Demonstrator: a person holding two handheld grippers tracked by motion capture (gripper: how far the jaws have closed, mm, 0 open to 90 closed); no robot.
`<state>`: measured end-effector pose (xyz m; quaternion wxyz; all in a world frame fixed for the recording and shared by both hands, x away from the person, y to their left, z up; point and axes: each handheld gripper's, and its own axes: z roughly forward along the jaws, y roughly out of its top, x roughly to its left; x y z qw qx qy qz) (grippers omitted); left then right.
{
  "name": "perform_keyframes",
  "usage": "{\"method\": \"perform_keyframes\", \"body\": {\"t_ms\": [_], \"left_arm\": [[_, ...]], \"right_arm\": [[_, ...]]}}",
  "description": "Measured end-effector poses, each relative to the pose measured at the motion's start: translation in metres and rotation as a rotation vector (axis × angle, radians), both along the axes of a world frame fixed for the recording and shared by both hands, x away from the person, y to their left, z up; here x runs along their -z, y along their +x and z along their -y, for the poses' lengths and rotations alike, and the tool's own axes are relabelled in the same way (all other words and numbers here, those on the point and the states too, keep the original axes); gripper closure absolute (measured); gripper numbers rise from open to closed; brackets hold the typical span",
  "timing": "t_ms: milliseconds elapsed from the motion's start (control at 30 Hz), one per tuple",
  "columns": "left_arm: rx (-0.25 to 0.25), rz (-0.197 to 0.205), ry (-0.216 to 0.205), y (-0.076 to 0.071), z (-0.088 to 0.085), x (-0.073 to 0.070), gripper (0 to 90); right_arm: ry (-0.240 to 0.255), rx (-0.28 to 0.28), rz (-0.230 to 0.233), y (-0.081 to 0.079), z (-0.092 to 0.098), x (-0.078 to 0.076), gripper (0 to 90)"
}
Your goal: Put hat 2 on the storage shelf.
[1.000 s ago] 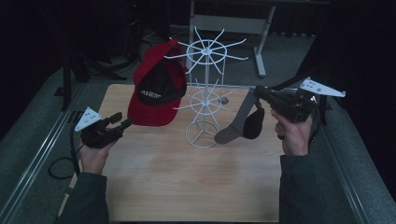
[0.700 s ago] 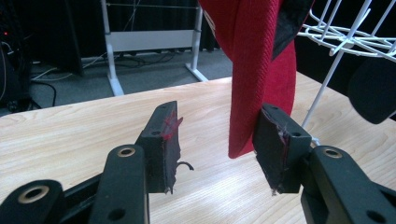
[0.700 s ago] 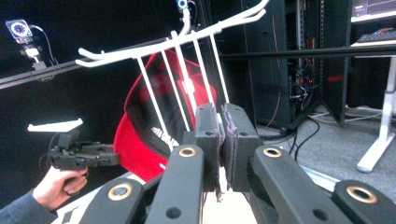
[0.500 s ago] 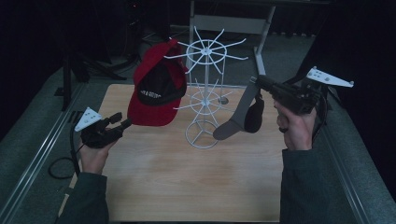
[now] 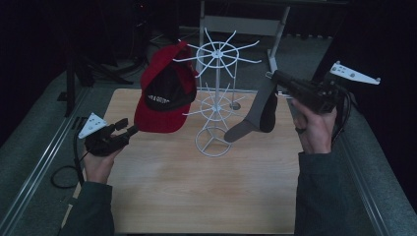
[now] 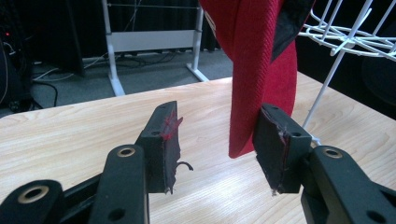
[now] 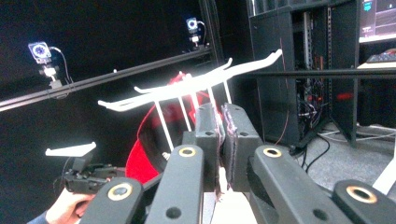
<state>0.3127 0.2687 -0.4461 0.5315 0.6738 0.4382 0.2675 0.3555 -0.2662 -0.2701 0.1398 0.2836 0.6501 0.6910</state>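
Two caps are here: one red fabric cap with a black front panel (image 5: 164, 96) hangs on the white wire rack (image 5: 216, 98), and one grey cap with a dark inside (image 5: 258, 112) hangs in the air from the right tongs (image 5: 271, 76), which are clamped on its edge. The left tongs (image 5: 129, 129) stand apart, low over the wooden worktop (image 5: 196, 196), just beside the red brim. The white letters on the red cap are too small to read. Compared with a second before, the grey cap is higher.
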Motion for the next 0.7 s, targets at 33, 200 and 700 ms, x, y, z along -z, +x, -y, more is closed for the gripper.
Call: {"method": "perform_keyframes", "body": {"t_ms": [33, 200, 700], "left_arm": [[0.0, 0.002, -0.002, 0.0, 0.0, 0.0, 51.7], [-0.001, 0.001, -0.002, 0.0, 0.0, 0.0, 51.8], [0.004, -0.001, 0.003, 0.0, 0.001, 0.0, 51.7]], "right_arm": [[0.001, 0.001, 0.003, 0.0, 0.0, -0.002, 85.7], [0.003, -0.001, 0.005, 0.002, 0.0, -0.009, 85.7], [0.02, -0.029, 0.015, 0.009, -0.008, -0.026, 85.6]]}}
